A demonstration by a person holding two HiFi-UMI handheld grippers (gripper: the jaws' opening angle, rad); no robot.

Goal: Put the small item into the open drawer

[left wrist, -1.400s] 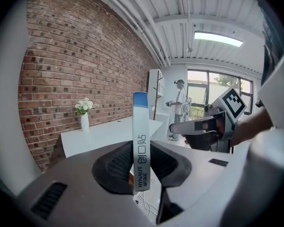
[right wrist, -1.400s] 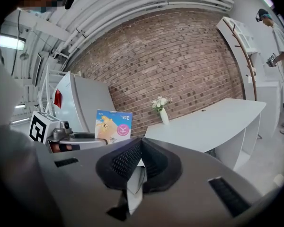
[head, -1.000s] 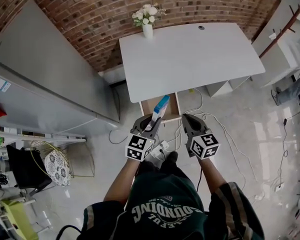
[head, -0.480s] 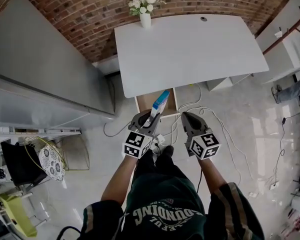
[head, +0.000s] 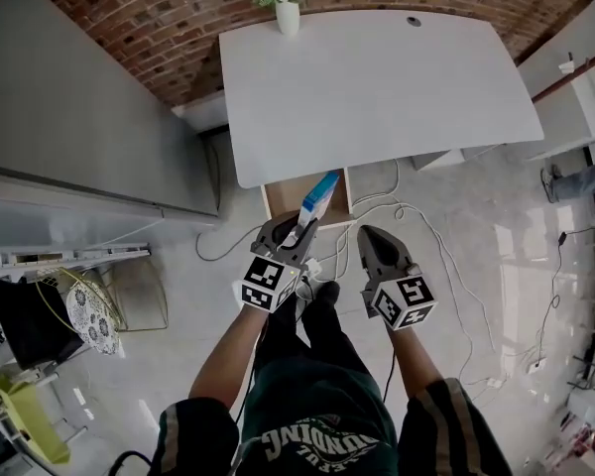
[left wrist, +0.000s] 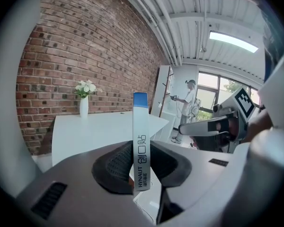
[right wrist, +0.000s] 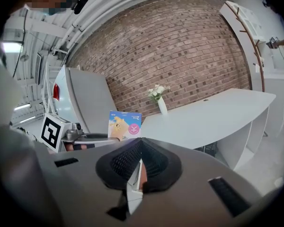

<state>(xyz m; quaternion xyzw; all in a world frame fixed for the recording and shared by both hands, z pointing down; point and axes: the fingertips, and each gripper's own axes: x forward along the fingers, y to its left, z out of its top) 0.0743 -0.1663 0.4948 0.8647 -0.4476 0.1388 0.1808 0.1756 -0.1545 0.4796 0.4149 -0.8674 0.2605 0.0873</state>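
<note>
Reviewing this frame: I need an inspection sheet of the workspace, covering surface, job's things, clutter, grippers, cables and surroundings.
Surface: white table, bare except for a vase of flowers at its far edge.
Job's things: flat blue-topped box, held over the open drawer under the table's near edge; not yet in it.
Clutter: nothing seen on the table.
Grippers: left gripper shut on the box, which stands edge-on between its jaws; right gripper shut and empty beside it.
Cables: white cables loop over the floor right of the drawer.
Surroundings: brick wall behind the table; grey cabinet to the left.
</note>
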